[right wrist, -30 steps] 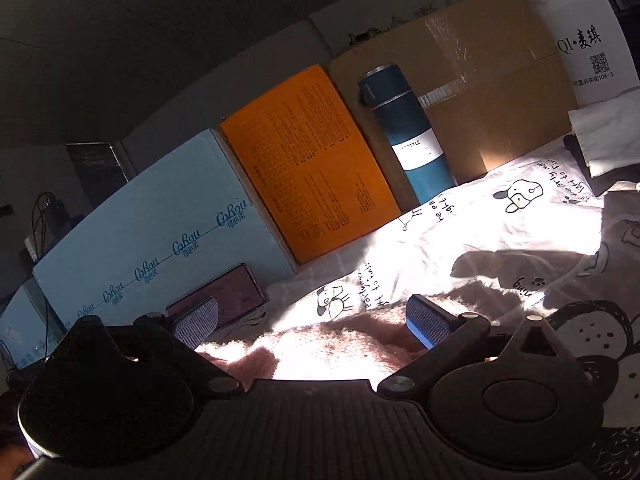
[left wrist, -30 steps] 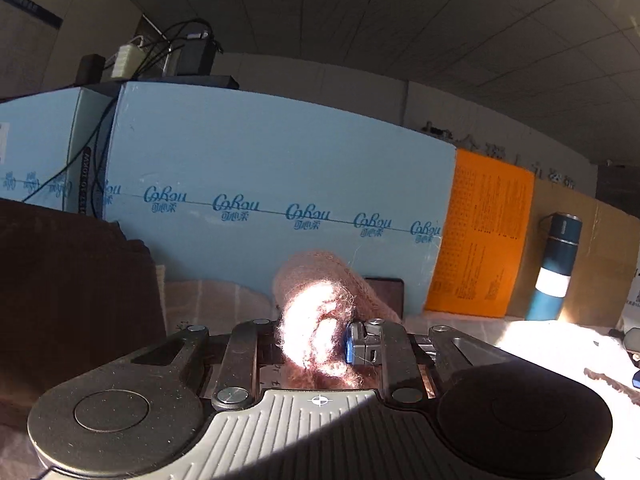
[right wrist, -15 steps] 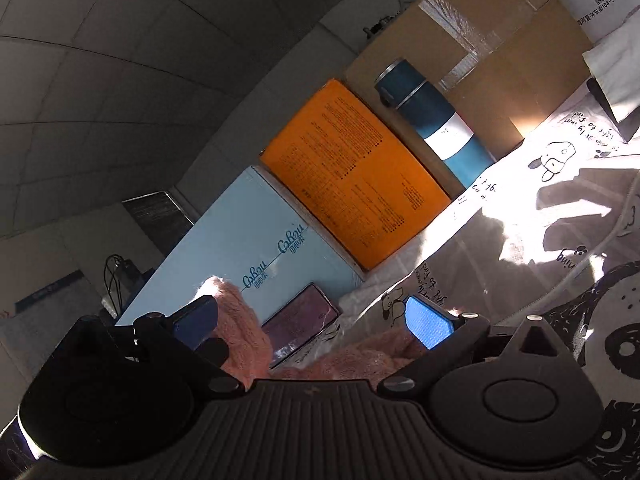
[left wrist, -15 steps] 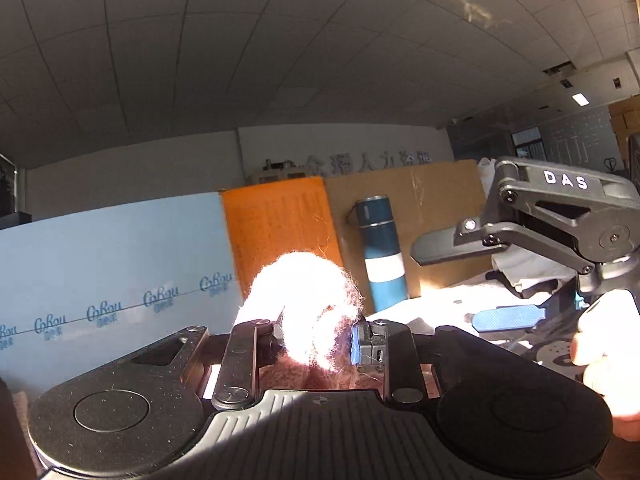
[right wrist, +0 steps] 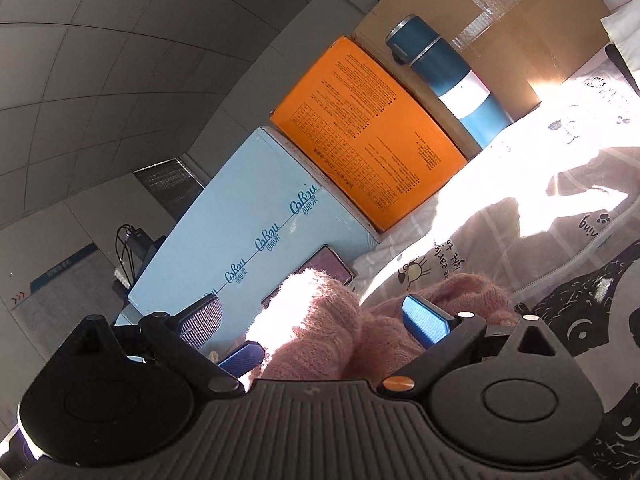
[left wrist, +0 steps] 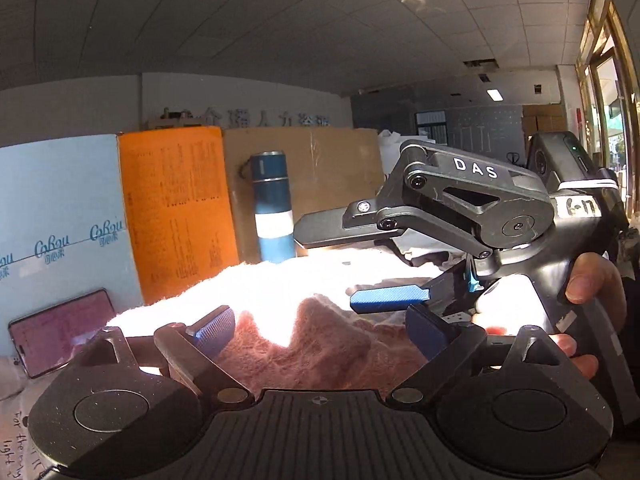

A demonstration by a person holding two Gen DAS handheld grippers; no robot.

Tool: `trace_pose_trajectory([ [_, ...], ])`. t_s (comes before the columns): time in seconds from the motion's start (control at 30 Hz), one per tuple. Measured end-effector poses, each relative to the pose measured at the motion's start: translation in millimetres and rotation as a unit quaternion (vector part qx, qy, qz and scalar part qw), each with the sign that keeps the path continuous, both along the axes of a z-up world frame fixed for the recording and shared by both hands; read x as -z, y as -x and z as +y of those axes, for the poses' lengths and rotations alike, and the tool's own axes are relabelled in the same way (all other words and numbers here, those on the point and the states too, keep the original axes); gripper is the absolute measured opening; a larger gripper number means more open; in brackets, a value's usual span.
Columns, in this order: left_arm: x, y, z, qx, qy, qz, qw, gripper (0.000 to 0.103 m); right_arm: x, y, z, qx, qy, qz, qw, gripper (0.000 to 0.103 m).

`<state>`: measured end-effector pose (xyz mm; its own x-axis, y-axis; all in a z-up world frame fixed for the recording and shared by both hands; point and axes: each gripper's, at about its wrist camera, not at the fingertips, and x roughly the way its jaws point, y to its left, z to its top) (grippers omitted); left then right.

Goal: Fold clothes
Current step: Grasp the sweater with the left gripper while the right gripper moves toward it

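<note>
The left tool [left wrist: 320, 332] has its jaws opening, and its two blue pads stand wide apart with the pink fuzzy knit garment [left wrist: 320, 344] lying loose between them; neither pad presses on the wool. The garment is bunched directly ahead of this tool, its far part washed out by strong sunlight.

Ahead and to the right of the left tool sits the right tool [left wrist: 362, 264], gripped by a hand [left wrist: 592, 280] whose fingers wrap its handle. From this side its dark upper finger and blue lower pad are spread well apart, with the lit knit running between them.

In the right wrist view, the right tool [right wrist: 316, 320] is released as well: its pads are set wide, and a mound of the pink garment [right wrist: 320, 332] rises between them without being pinched. A blue pad of the other tool shows low on the left, just beside the wool.

Beyond both tools, a smartphone [left wrist: 60, 330] leans at the foot of a light blue box [left wrist: 60, 208]. Next along stand an orange box [left wrist: 176, 208], a blue flask [left wrist: 272, 208] with a white band, and a cardboard box [left wrist: 320, 176]. The bench is covered by a white cloth printed with cartoon animals [right wrist: 560, 220].
</note>
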<state>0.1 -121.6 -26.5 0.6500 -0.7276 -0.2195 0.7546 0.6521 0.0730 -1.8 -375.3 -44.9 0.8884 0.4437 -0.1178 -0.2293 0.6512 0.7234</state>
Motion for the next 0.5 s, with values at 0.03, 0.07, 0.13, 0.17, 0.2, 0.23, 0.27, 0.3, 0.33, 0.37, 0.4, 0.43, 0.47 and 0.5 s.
trace_pose_trajectory([
  [0.03, -2.2, -0.7, 12.2, 0.0, 0.018, 0.005, 0.9998, 0.097, -0.5, 0.6, 0.5, -0.004, 0.0, -0.005, 1.0, 0.098],
  [0.07, -4.0, -1.7, 24.6, -0.006, 0.036, 0.01, 0.9993, 0.099, -1.1, 1.3, 1.0, -0.008, 0.001, -0.009, 1.0, 0.096],
  [0.13, -5.7, -5.6, 52.5, -0.04, 0.085, 0.022, 0.9954, 0.1, -2.7, 1.8, 4.7, -0.025, 0.01, -0.017, 1.0, 0.094],
  [0.17, -5.2, -9.4, 65.4, -0.062, 0.11, 0.032, 0.9915, 0.101, -3.5, 1.2, 8.0, -0.034, 0.019, -0.017, 0.999, 0.094],
  [0.2, -3.6, -15.4, 74.8, -0.091, 0.128, 0.047, 0.9865, 0.102, -4.4, 0.6, 11.2, -0.044, 0.027, -0.018, 0.999, 0.094],
  [0.23, -1.4, -23.8, 82.3, -0.128, 0.142, 0.066, 0.9794, 0.102, -3.8, -1.3, 14.6, -0.049, 0.036, -0.011, 0.998, 0.093],
  [0.27, 1.5, -31.9, 87.8, -0.159, 0.151, 0.083, 0.9721, 0.102, -3.0, -3.5, 18.1, -0.053, 0.045, -0.003, 0.998, 0.088],
  [0.3, 5.4, -39.7, 90.6, -0.182, 0.154, 0.098, 0.9663, 0.102, -1.7, -6.1, 22.0, -0.058, 0.055, 0.008, 0.997, 0.079],
  [0.33, 9.6, -47.2, 92.2, -0.199, 0.156, 0.114, 0.9608, 0.102, 0.0, -8.2, 25.1, -0.061, 0.063, 0.017, 0.996, 0.074],
  [0.37, 13.9, -53.5, 92.1, -0.202, 0.155, 0.131, 0.9582, 0.101, 1.6, -10.3, 27.6, -0.062, 0.071, 0.025, 0.995, 0.065],
  [0.4, 17.9, -58.1, 91.6, -0.195, 0.155, 0.147, 0.9573, 0.101, 3.2, -12.4, 30.1, -0.061, 0.08, 0.035, 0.994, 0.056],
  [0.43, 21.8, -62.7, 91.1, -0.188, 0.154, 0.163, 0.9562, 0.101, 5.7, -14.9, 32.7, -0.062, 0.089, 0.046, 0.993, 0.052],
  [0.47, 25.0, -65.8, 89.8, -0.18, 0.151, 0.175, 0.9561, 0.101, 7.1, -15.5, 32.8, -0.061, 0.09, 0.048, 0.993, 0.041],
  [0.5, 26.7, -65.9, 87.4, -0.172, 0.145, 0.178, 0.9578, 0.101, 8.1, -15.6, 32.4, -0.061, 0.088, 0.048, 0.993, 0.027],
])
